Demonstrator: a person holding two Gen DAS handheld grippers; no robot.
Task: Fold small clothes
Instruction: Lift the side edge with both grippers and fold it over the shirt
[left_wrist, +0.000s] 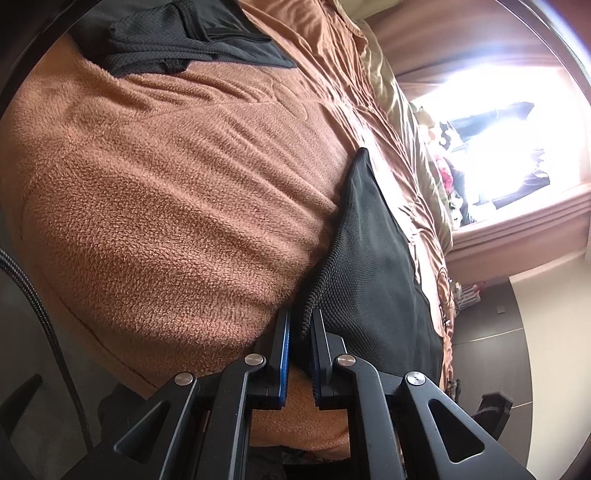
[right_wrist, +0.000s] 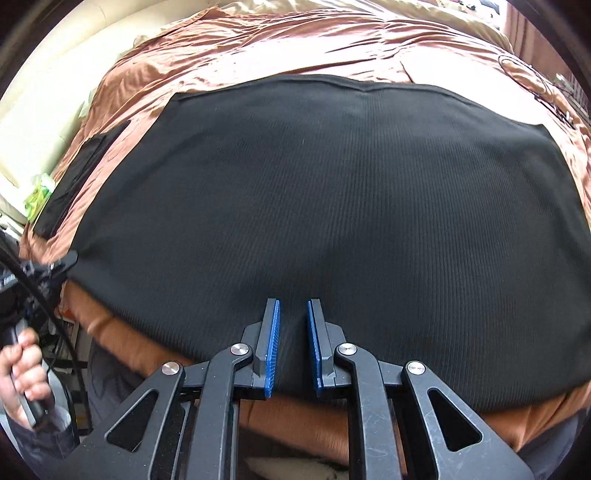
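1. I saw a bed (right_wrist: 258, 48) covered by a rust-brown satin spread, with a brown fleece blanket (left_wrist: 166, 192) at its near edge.
2. 1 black ribbed garment (right_wrist: 332, 206) lay spread flat on it.
3. A folded black mesh piece (left_wrist: 177, 40) lay well apart on the fleece.

Rust-brown fleece blanket (left_wrist: 166, 184) spread under and ahead of both grippers. Satiny copper bedspread (right_wrist: 295, 44) further out beyond it. Cream pillows (right_wrist: 48, 110) far left of right gripper, small green packet (right_wrist: 38, 195) beside them. Bright window (left_wrist: 498, 129) far right of left gripper; dark tiled floor (left_wrist: 487, 350) lower right.
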